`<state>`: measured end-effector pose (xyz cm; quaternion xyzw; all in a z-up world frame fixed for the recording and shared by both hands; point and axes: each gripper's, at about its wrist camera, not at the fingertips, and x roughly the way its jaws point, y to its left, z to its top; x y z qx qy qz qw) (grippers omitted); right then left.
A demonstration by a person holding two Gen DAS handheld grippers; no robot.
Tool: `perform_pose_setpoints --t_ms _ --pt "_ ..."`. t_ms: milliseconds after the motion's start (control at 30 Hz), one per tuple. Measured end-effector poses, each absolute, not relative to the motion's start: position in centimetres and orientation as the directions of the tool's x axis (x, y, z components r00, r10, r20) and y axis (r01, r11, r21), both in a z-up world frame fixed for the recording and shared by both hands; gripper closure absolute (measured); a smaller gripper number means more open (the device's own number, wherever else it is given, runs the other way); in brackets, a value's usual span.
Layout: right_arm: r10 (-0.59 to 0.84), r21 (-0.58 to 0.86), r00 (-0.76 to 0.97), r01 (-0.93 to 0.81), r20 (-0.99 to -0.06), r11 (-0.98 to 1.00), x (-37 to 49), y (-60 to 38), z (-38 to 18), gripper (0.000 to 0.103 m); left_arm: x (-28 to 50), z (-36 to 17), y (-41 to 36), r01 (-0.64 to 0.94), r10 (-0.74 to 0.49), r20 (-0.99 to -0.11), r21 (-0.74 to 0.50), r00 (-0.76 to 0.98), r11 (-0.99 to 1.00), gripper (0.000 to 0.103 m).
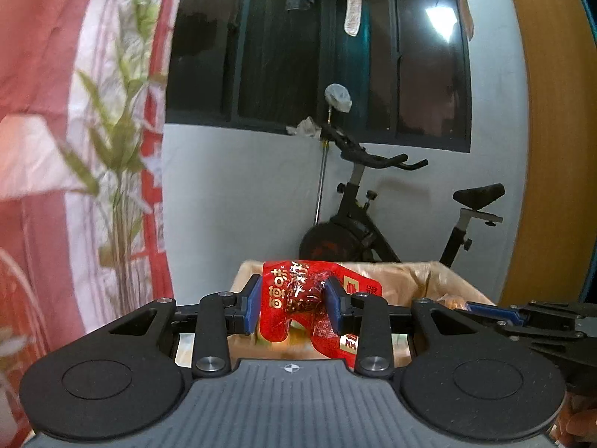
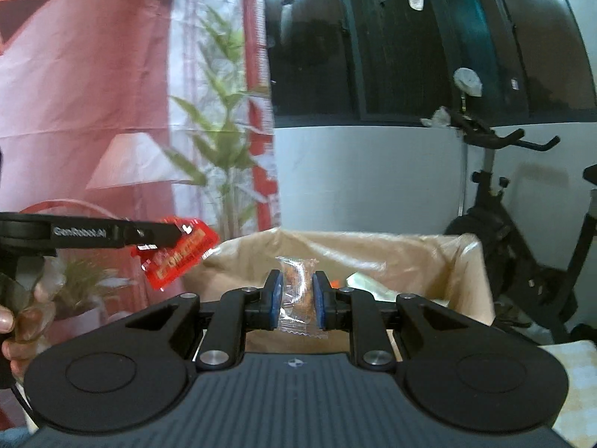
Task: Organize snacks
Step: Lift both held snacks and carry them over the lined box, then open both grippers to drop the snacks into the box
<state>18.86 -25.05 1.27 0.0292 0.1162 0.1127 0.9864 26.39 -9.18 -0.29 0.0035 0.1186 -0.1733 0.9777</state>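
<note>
The left claw [image 1: 291, 306] is clenched on a red snack packet [image 1: 298, 291]. The right claw [image 2: 295, 298] grips a clear-wrapped snack [image 2: 298, 298], both raised before the lined box [image 2: 373, 257], likely for dropping in.

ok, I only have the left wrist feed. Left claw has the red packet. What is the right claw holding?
Observer: The right claw is shut on a small clear snack packet with something orange-brown inside.
Operator: Anything already in the lined box?
Observer: Yes, the right wrist view looks into the lined box: a pale wrapper and a bit of orange lie near its right side, too small to identify.
Operator: Is the left claw over the box yet?
Observer: From the right wrist view the left claw, shut on the red packet, appears to the left of the box's near left corner; whether it is over the box I cannot tell.
</note>
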Motion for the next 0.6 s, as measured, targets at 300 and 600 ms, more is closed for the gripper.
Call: perform_pose_setpoints --t_ms 300,600 --pt "0.085 0.064 0.943 -0.068 -0.322 0.996 23.2 -27.4 0.0 0.084 31.8 -1.6 -12.4 0.315 -0.293 -0.335 0.012 0.895 0.949 0.064" --pt "0.045 0.065 0.939 -0.024 -0.341 0.998 22.7 -27.9 -0.5 0.073 32.5 -2.7 -11.0 0.309 -0.282 -0.385 0.009 0.879 0.951 0.038"
